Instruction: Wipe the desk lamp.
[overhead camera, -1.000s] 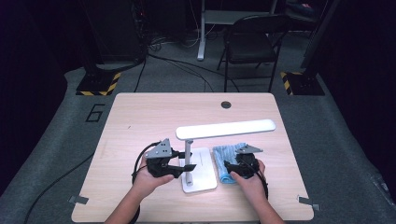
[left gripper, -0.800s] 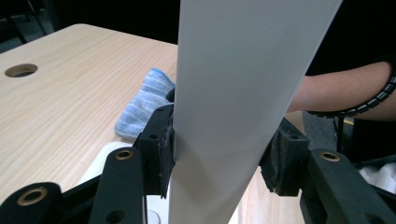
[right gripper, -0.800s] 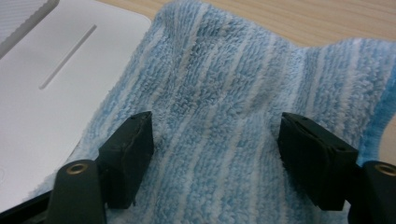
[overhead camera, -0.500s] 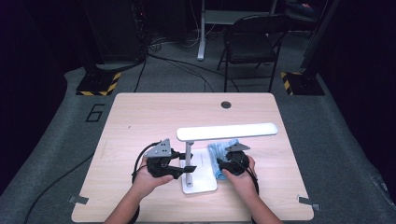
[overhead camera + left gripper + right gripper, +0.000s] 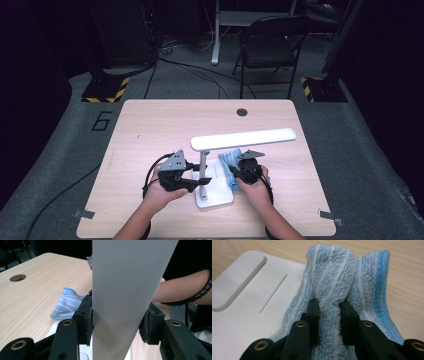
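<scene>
A white desk lamp stands near the table's front, with a flat square base (image 5: 215, 196), a grey upright post (image 5: 203, 166) and a long white head (image 5: 243, 139). My left gripper (image 5: 200, 181) is shut on the post (image 5: 125, 297), one pad on each side. A blue-and-white striped cloth (image 5: 231, 165) lies partly on the base's right edge. My right gripper (image 5: 234, 171) is shut on a fold of the cloth (image 5: 332, 290), pressing it against the white base (image 5: 244, 315).
The wooden table (image 5: 150, 130) has a round cable hole (image 5: 242, 112) at the back. A dark folding chair (image 5: 270, 47) stands behind the table. Cables trail from both grippers toward the front edge.
My right gripper has slid left with the cloth, from the table beside the lamp onto the base's right edge. The left gripper has stayed on the post.
</scene>
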A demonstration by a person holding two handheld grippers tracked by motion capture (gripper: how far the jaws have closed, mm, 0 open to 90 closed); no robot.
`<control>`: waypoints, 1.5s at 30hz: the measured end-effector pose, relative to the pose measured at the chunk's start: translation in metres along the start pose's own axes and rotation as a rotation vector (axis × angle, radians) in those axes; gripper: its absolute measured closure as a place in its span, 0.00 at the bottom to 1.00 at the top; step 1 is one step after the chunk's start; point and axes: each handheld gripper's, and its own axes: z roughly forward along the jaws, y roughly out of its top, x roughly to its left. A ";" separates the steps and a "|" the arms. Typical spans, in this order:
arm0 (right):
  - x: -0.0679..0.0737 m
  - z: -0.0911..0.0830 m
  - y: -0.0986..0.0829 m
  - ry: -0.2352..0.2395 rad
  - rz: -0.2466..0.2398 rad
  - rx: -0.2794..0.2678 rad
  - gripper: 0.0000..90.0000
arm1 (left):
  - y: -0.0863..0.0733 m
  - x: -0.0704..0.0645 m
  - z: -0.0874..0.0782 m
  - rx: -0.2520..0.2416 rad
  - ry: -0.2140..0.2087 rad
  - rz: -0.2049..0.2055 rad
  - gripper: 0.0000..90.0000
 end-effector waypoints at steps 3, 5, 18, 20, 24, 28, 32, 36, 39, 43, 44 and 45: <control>0.007 -0.011 -0.007 0.012 -0.018 0.022 0.81 | 0.000 0.001 -0.001 0.005 -0.001 0.002 0.57; 0.010 -0.019 -0.014 0.026 -0.043 0.024 0.81 | -0.001 0.001 -0.001 -0.001 0.002 0.001 0.57; 0.017 -0.038 -0.034 0.064 -0.009 0.018 0.80 | -0.002 0.006 -0.002 -0.006 -0.036 -0.014 0.57; 0.016 -0.033 -0.031 0.056 -0.014 0.012 0.80 | -0.002 0.006 -0.002 -0.008 -0.032 -0.017 0.57; 0.012 -0.022 -0.023 0.029 -0.017 0.000 0.79 | -0.003 0.007 -0.001 -0.010 -0.033 -0.019 0.57; 0.008 -0.008 -0.009 0.008 0.005 0.002 0.78 | -0.003 0.006 -0.002 -0.006 -0.034 -0.018 0.57; -0.001 0.007 0.007 0.004 0.009 0.013 0.78 | -0.003 0.007 -0.002 -0.008 -0.037 -0.018 0.57; -0.004 0.022 0.023 -0.017 0.042 0.019 0.77 | -0.003 0.007 -0.002 -0.008 -0.042 -0.017 0.57; -0.005 0.031 0.033 -0.036 0.029 0.028 0.76 | -0.004 0.007 -0.003 -0.008 -0.044 -0.016 0.57; -0.003 0.034 0.037 -0.043 0.031 0.028 0.77 | -0.003 0.004 -0.001 -0.009 -0.027 -0.011 0.57; -0.002 0.034 0.036 -0.043 0.026 0.022 0.78 | -0.003 0.004 -0.002 -0.003 -0.027 -0.009 0.57; -0.001 0.033 0.034 -0.042 0.024 0.015 0.79 | -0.003 0.004 -0.001 -0.005 -0.028 -0.011 0.57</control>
